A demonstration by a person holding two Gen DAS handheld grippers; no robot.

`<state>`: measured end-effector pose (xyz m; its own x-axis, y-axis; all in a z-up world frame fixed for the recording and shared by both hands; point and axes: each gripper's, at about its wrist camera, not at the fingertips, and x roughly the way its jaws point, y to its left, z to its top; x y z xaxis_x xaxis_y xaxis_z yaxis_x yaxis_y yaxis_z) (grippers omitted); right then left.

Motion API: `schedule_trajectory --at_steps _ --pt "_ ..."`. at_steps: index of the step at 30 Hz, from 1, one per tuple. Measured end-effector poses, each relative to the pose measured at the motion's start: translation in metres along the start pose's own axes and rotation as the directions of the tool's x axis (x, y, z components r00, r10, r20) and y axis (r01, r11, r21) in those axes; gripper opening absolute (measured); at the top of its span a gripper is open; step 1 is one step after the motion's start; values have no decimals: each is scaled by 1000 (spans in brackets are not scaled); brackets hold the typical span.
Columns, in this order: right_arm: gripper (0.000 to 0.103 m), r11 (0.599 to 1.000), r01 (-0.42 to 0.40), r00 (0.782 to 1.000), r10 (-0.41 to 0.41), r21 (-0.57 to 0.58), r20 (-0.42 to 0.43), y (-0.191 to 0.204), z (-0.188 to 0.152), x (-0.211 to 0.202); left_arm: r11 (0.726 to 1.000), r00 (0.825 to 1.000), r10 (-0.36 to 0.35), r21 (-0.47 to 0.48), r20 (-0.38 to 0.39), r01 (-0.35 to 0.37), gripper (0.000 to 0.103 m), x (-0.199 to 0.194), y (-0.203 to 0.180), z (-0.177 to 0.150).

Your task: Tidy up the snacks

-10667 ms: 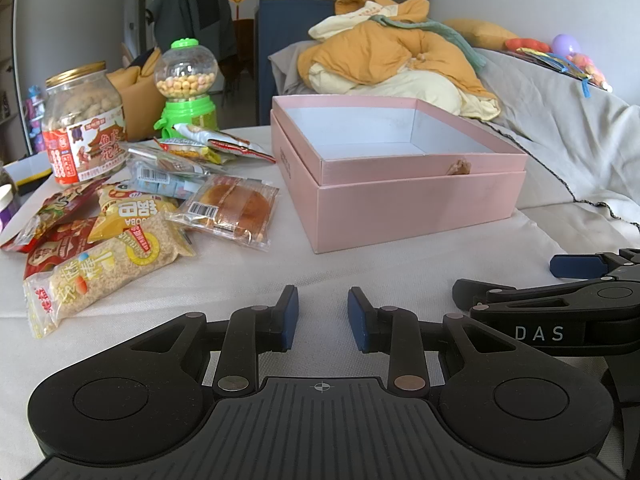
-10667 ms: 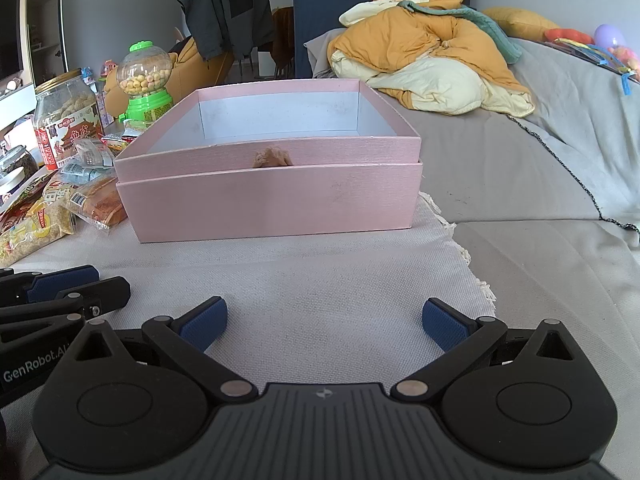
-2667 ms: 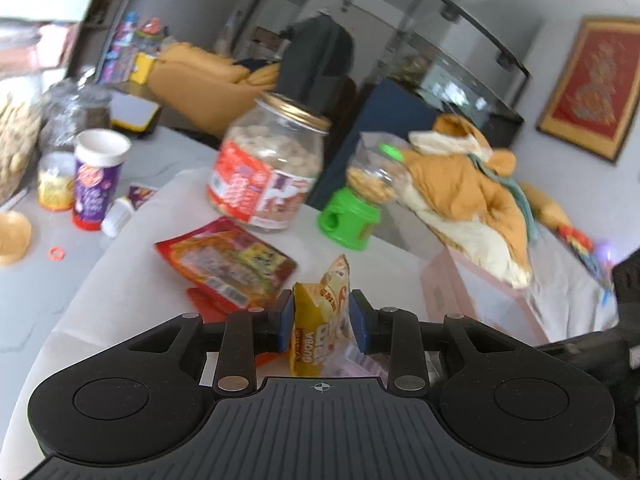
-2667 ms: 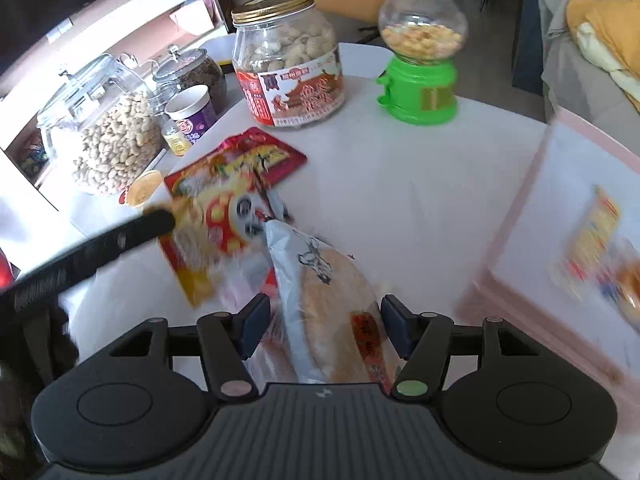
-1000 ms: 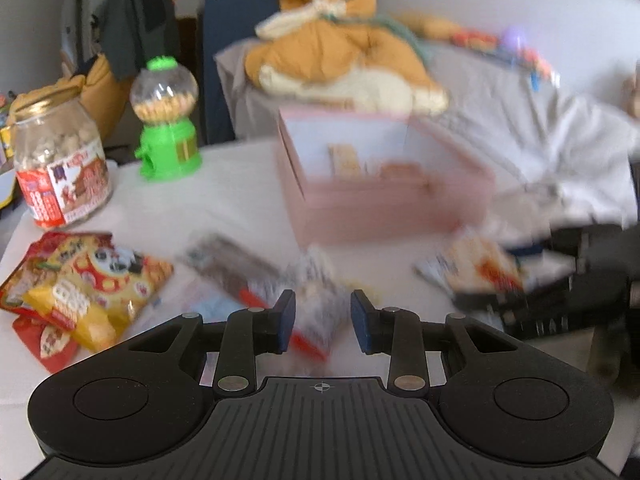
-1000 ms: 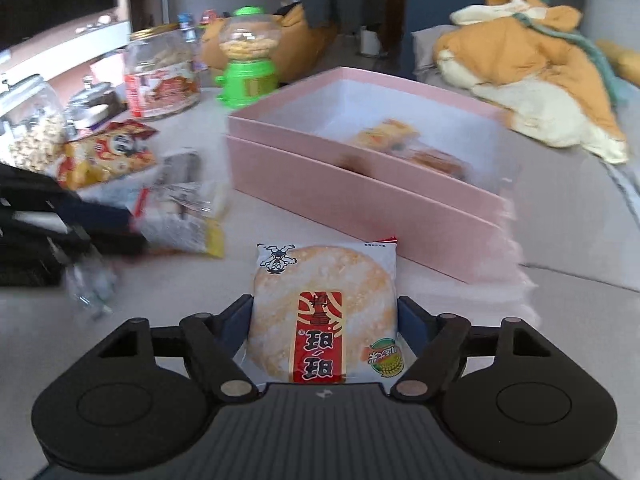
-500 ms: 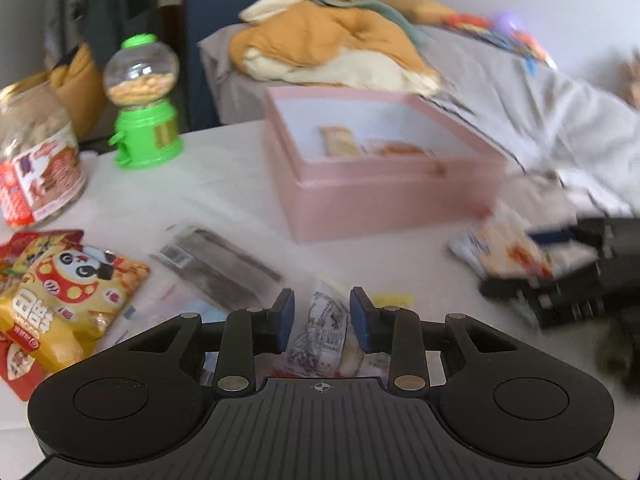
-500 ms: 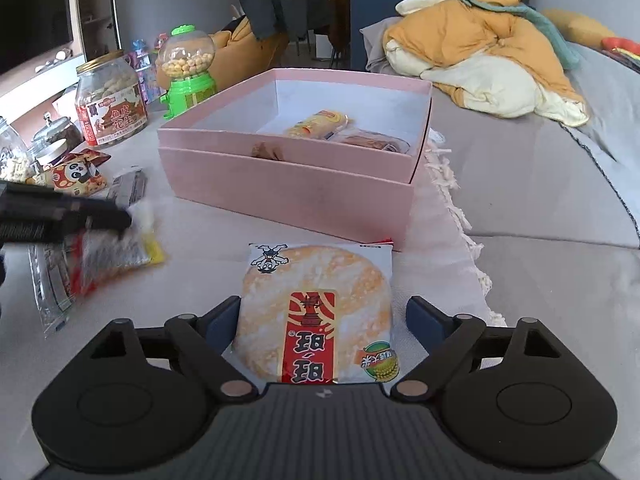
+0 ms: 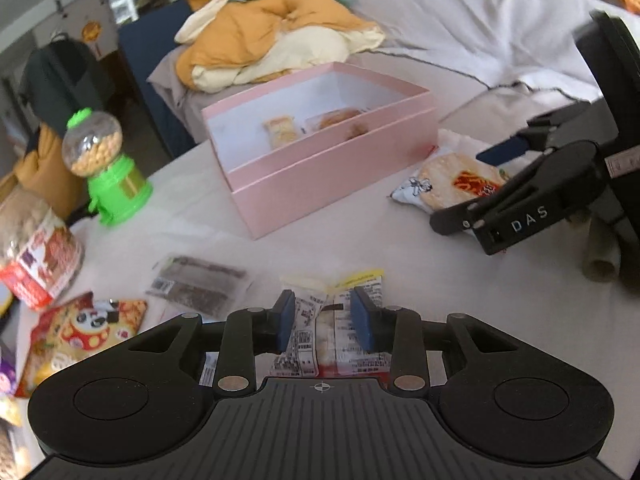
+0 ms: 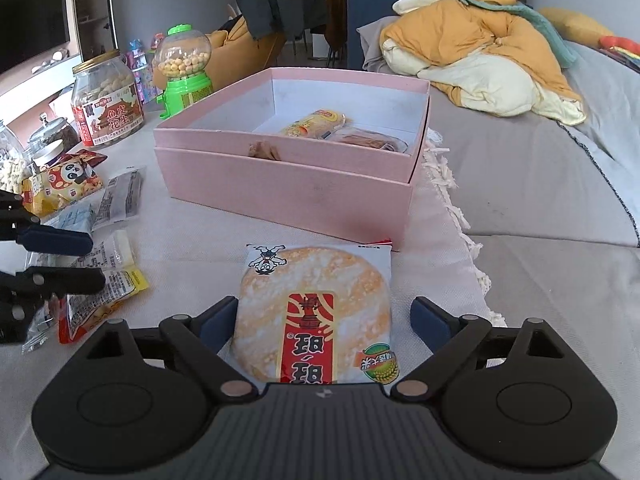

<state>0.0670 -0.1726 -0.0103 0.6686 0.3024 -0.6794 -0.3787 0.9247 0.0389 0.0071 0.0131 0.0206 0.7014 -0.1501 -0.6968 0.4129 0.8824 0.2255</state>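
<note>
The open pink box (image 9: 328, 168) (image 10: 288, 184) stands on the white cloth with two wrapped snacks (image 10: 316, 122) inside. My right gripper (image 10: 324, 320) is open, its fingers on either side of a round rice cracker packet (image 10: 316, 312) that lies flat on the cloth in front of the box; the packet also shows in the left wrist view (image 9: 452, 180). My left gripper (image 9: 324, 316) is a little open around a small yellow-edged snack packet (image 9: 332, 328) lying on the cloth, pads not pressing it. The same packet shows in the right wrist view (image 10: 108, 288).
Loose packets lie left of the box: a dark one (image 9: 196, 284), a panda bag (image 9: 80, 328). A peanut jar (image 10: 106, 100) and a green candy dispenser (image 10: 184, 68) stand behind. A sofa with a heaped yellow quilt (image 10: 480, 36) is on the right.
My right gripper has opened wider and the cracker packet now rests on the cloth. My left gripper has tilted down and drawn over the small packet on the table.
</note>
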Motion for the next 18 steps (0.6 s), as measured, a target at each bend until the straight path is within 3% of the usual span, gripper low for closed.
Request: schedule_trajectory --at_steps 3,6,9,12,16,18 --pt "93 1000 0 1000 0 -1 0 0 0 0 999 999 -43 13 -12 43 35 2 -5 3" --pt "93 1000 1 1000 -1 -3 -1 0 0 0 994 995 -86 64 -44 89 50 8 -17 2" --pt "93 1000 1 1000 -1 -3 -1 0 0 0 991 997 -67 118 -24 70 51 9 -26 -1" --pt "93 1000 0 1000 0 -3 0 0 0 0 996 997 -70 45 -24 71 52 13 -15 1" --pt "93 1000 0 1000 0 -3 0 0 0 0 1000 1000 18 -7 -24 -18 51 21 -1 1" --pt "93 1000 0 1000 0 -3 0 0 0 0 1000 1000 -9 -30 -24 8 47 22 3 3"
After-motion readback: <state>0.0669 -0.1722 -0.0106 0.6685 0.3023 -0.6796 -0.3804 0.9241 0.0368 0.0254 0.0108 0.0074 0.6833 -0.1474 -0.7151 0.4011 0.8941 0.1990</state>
